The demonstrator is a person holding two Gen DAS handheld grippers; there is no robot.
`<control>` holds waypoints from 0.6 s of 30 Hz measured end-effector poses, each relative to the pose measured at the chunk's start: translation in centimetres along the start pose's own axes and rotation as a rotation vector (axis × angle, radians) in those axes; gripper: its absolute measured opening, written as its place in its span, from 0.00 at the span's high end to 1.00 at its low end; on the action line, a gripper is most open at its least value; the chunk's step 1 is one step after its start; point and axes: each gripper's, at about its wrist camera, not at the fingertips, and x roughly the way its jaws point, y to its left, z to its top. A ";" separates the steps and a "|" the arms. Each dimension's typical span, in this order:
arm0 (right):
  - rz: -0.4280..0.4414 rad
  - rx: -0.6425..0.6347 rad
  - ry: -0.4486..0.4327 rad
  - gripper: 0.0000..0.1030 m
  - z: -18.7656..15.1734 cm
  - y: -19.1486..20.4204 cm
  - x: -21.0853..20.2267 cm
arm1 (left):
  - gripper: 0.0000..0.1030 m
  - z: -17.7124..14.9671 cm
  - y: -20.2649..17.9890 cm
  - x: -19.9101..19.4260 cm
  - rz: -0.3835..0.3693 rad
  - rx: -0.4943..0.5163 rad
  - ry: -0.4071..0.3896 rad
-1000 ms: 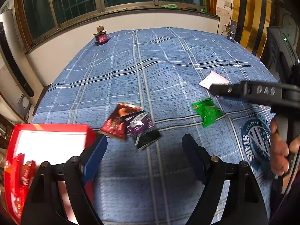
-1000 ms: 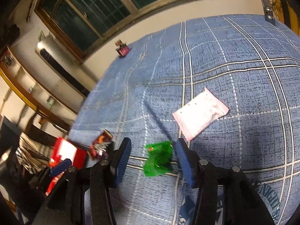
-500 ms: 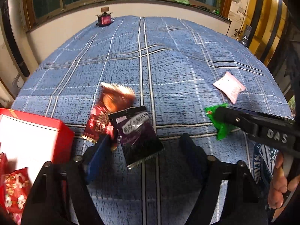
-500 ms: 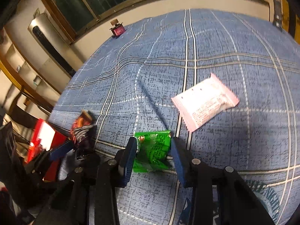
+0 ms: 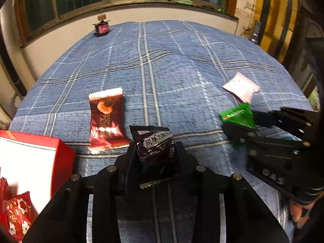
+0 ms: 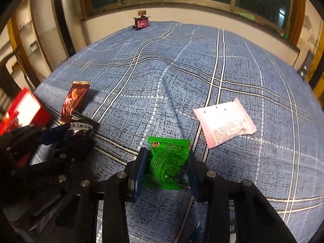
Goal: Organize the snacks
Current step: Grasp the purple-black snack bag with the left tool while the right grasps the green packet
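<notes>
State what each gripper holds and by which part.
Left gripper, closing: the black snack packet, fingers on its two side edges. Right gripper, closing: the green snack packet, likewise by its side edges.

right tongs [image 6: 166, 162] closing on green packet [image 6: 169, 163], pink packet [image 6: 224, 125] beside; blue plaid cloth [image 6: 202, 64]

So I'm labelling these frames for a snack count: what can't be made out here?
- Red box, left wrist view: cut off by the left edge, so its contents can't be counted.
- Black packet, right wrist view: its lower part is hidden by the left gripper.
- Green packet, left wrist view: blurred and partly behind the right gripper.
</notes>
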 end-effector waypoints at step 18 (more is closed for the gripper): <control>0.239 0.203 -0.025 0.73 0.3 -3.8 -1.9 | 0.67 -3.4 -2.0 -5.8 -0.025 0.022 -0.055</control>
